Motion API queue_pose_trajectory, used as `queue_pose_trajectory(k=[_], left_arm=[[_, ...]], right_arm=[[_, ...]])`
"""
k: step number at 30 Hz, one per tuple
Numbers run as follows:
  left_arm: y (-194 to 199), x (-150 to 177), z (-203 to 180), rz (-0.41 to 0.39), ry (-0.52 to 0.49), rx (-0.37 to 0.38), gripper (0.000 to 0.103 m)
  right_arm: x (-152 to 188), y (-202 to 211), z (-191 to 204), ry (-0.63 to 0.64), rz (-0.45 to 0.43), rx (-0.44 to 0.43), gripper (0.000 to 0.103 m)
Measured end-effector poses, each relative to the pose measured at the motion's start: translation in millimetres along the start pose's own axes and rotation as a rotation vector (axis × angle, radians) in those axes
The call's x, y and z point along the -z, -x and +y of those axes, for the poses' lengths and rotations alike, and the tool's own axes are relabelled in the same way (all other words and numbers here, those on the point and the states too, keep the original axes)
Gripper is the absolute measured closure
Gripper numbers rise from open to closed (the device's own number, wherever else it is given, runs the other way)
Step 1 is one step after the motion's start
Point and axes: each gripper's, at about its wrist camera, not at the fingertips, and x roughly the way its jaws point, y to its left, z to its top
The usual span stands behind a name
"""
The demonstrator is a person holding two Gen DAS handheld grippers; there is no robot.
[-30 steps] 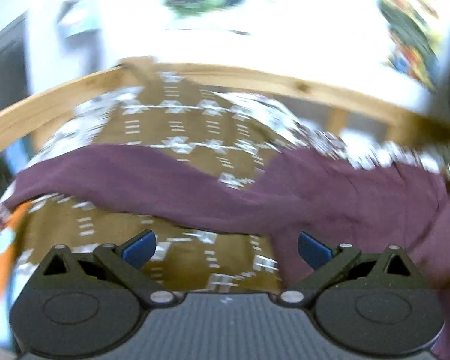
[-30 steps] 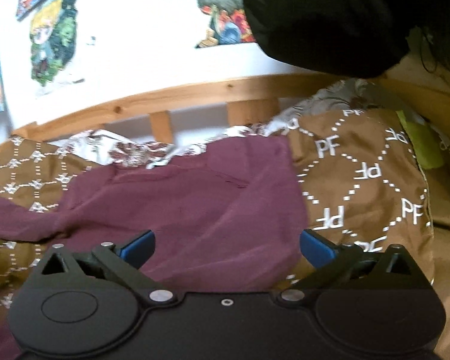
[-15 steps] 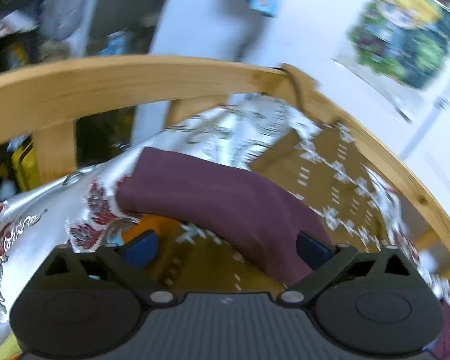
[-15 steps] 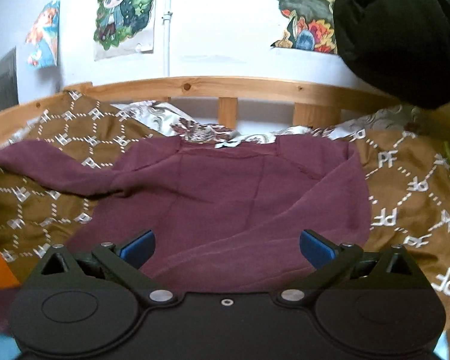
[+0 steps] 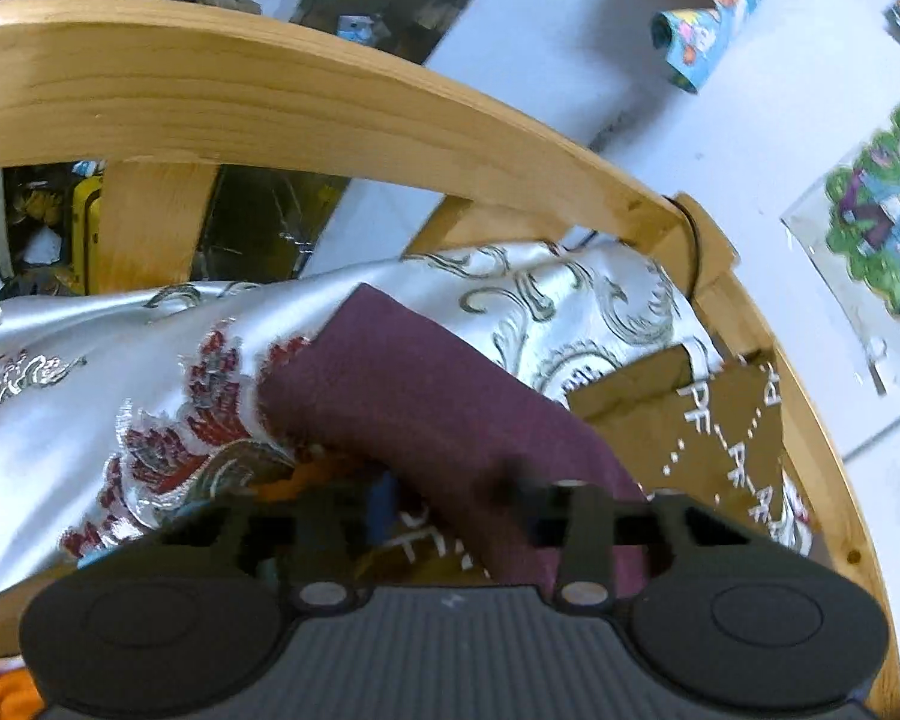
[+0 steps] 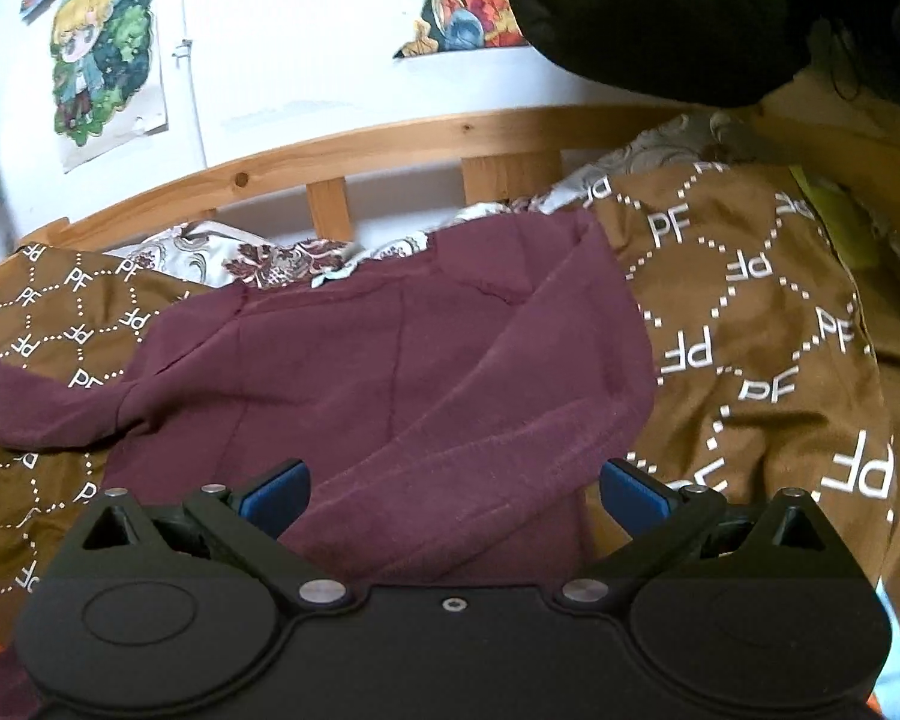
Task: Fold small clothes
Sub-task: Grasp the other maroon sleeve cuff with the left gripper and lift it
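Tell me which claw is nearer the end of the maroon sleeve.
Left. The left claw is closing around the sleeve near its end. The right claw stands open over the shirt's body, away from that sleeve end.

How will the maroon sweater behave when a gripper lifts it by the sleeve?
The maroon sweater lies creased and draped over the bedding, so it will probably sag limply. Its fuzzy knit should grip well. The sleeve may trail the body behind.
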Motion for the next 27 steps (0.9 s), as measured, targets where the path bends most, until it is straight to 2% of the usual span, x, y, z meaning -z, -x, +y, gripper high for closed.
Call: queue_pose_trajectory(k=[1, 2, 4, 6, 10, 12, 15, 22, 24, 27], left_arm=[[0.2, -0.1, 2.2, -0.013, 0.012, 0.003, 0.092], [2.3, -0.5, 2.1, -0.026, 0.019, 0.011, 0.098], [14.2, 1.1, 2.1, -0.100, 0.017, 0.042, 0.099], [34.4, 5.6, -3.9, -0.207, -0.028, 0.115, 0.099], [86.9, 28.5, -19.9, -0.483, -0.219, 0.296, 0.099], [97.5, 40.3, -26.8, -0.549, -0.310, 0.319, 0.099], [92.8, 45.6, -31.2, -0.533, -0.346, 0.314, 0.099], [77.3, 39.5, -28.2, -0.446, -0.290, 0.290, 0.099], [76.4, 41.9, -31.9, -0.424, -0.304, 0.328, 0.099], [82.7, 50.2, -58.5, -0.431, -0.393, 0.451, 0.099]], right_arm=[[0.4, -1.7, 0.2, 0.001, 0.005, 0.001, 0.001], [0.6, -3.2, 1.1, 0.005, 0.007, 0.001, 0.001], [1.1, -5.3, 3.4, 0.020, 0.010, -0.001, 0.001], [1.4, -6.2, 6.2, 0.038, 0.007, -0.004, 0.001], [2.2, -5.8, 11.6, 0.080, -0.003, -0.008, 0.001], [2.4, -4.9, 12.4, 0.096, -0.007, -0.012, 0.001], [3.8, -4.4, 14.4, 0.109, -0.006, -0.014, 0.001], [3.3, -5.0, 16.6, 0.126, -0.002, -0.024, 0.001], [1.8, -5.1, 16.6, 0.123, -0.002, -0.027, 0.001], [-1.9, -3.2, 17.2, 0.114, -0.017, -0.024, 0.001]])
